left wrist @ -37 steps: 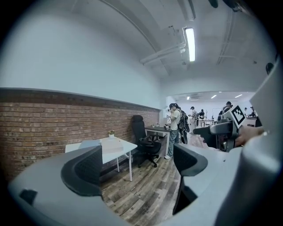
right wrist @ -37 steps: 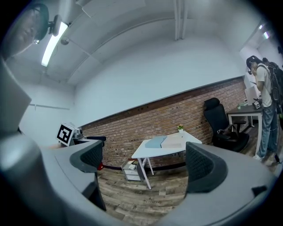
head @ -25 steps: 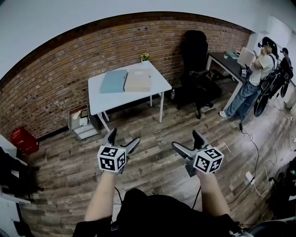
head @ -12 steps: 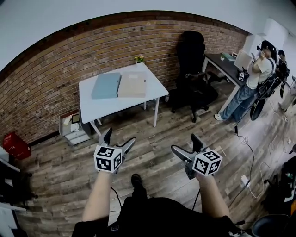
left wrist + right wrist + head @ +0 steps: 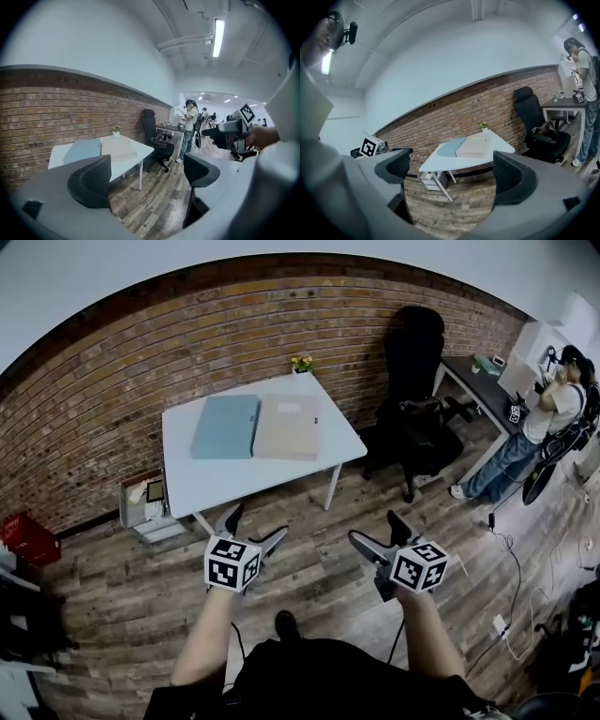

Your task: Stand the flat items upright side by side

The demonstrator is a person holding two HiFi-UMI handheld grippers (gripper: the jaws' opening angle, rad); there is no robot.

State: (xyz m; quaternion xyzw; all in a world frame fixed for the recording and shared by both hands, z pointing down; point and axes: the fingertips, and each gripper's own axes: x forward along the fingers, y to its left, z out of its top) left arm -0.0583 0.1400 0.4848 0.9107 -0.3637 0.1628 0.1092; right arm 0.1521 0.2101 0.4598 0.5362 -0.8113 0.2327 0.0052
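Two flat box-like folders lie side by side on a white table: a blue folder on the left and a beige folder on the right. Both also show in the left gripper view, blue folder and beige folder, and in the right gripper view, blue folder and beige folder. My left gripper and right gripper are held over the wooden floor in front of the table, well short of it. Both are open with nothing between their jaws.
A small potted plant stands at the table's far corner by the brick wall. A black office chair is to the right, then a dark desk with a person beside it. A low white drawer unit sits left of the table.
The table and folders have come closer and sit more centrally in the head view. Both grippers stay open and level in front of me.
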